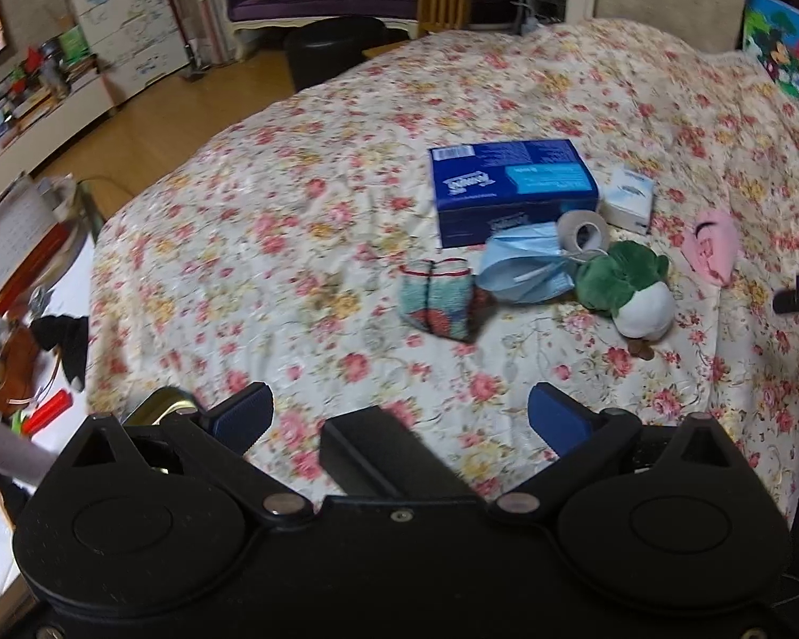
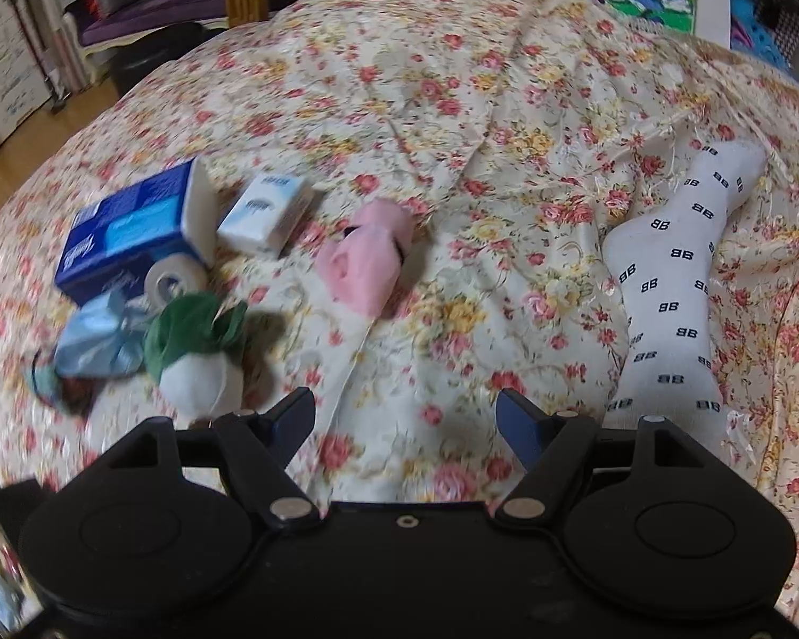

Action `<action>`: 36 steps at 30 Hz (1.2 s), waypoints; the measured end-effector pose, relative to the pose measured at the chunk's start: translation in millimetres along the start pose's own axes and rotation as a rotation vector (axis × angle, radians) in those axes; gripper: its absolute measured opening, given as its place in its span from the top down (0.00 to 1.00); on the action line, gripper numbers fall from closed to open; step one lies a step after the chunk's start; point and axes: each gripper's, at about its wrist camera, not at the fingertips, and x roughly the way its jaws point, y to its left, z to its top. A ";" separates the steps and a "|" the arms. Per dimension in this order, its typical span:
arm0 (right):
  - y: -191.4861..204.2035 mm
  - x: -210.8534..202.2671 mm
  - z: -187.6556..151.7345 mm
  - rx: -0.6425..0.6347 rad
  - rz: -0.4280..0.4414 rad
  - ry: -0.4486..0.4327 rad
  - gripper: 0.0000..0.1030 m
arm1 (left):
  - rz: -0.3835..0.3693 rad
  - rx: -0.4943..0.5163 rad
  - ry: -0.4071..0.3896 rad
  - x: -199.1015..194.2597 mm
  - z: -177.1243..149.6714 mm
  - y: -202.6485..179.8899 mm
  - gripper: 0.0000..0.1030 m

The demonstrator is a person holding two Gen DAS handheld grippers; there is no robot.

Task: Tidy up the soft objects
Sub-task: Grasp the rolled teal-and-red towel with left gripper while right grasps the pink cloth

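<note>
A bed covered by a flowered bedspread is seen from both grippers, with a small group of things gathered on it.

In the left wrist view the left gripper is held above bare bedspread with its jaws released wide and nothing between them. At about 12 o'clock from it a blue box is laid flat. A pair of patterned socks is found at 6 o'clock of the box, and a blue face mask lies just beside the socks at their 3 o'clock. A roll of tape stands touching the mask at its 1 o'clock, with a small white box just beyond it. A green and white plush toy is laid against the mask at 3 o'clock, and a pink soft piece lies apart from it at about 2 o'clock.

In the right wrist view the right gripper is held over empty bedspread, its jaws parted and gripping nothing. The plush toy is seen at its 10 o'clock and the pink piece at about 12 o'clock. A white sock with dark marks, worn on a person's foot, is stretched out at 2 o'clock, well apart from the group.
</note>
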 end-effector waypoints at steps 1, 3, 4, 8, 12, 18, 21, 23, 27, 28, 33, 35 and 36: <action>-1.9 3.5 5.0 0.009 -0.001 0.004 0.29 | 0.001 0.008 0.008 3.6 1.7 -4.5 0.04; -4.9 8.8 12.6 0.031 -0.005 0.010 0.29 | -0.002 0.020 0.019 10.7 3.2 -9.9 0.04; -6.4 12.0 17.2 0.036 -0.004 0.014 0.29 | -0.001 0.024 0.025 14.2 4.2 -12.8 0.04; -7.8 23.9 31.0 0.057 -0.005 0.031 0.29 | -0.006 0.037 0.049 28.1 7.0 -22.9 0.04; -4.9 34.2 41.4 0.059 -0.021 0.035 0.29 | 0.006 0.044 0.072 41.2 12.5 -28.3 0.04; -4.3 52.6 59.1 0.072 -0.014 0.028 0.27 | 0.035 0.041 0.088 61.9 26.4 -31.0 0.04; -3.7 61.0 66.1 0.071 -0.005 0.019 0.27 | 0.037 0.043 0.103 75.7 30.9 -32.5 0.04; -2.9 65.9 71.0 0.064 -0.001 0.012 0.26 | 0.038 0.040 0.115 85.3 33.3 -32.4 0.04; 2.1 74.4 80.1 0.039 0.003 -0.009 0.20 | 0.040 0.037 0.130 99.8 36.5 -30.0 0.04; 3.7 78.2 81.9 0.037 0.011 -0.008 0.19 | 0.041 0.037 0.133 103.4 37.5 -29.0 0.04; 6.4 108.3 85.1 0.062 0.051 0.042 0.19 | 0.026 0.030 0.144 118.0 41.5 -23.7 0.04; 7.0 121.8 84.5 0.068 0.039 0.059 0.19 | 0.027 0.027 0.150 123.6 43.3 -23.0 0.04; 7.5 128.9 84.2 0.068 0.030 0.064 0.19 | 0.025 0.026 0.151 126.8 44.6 -22.9 0.04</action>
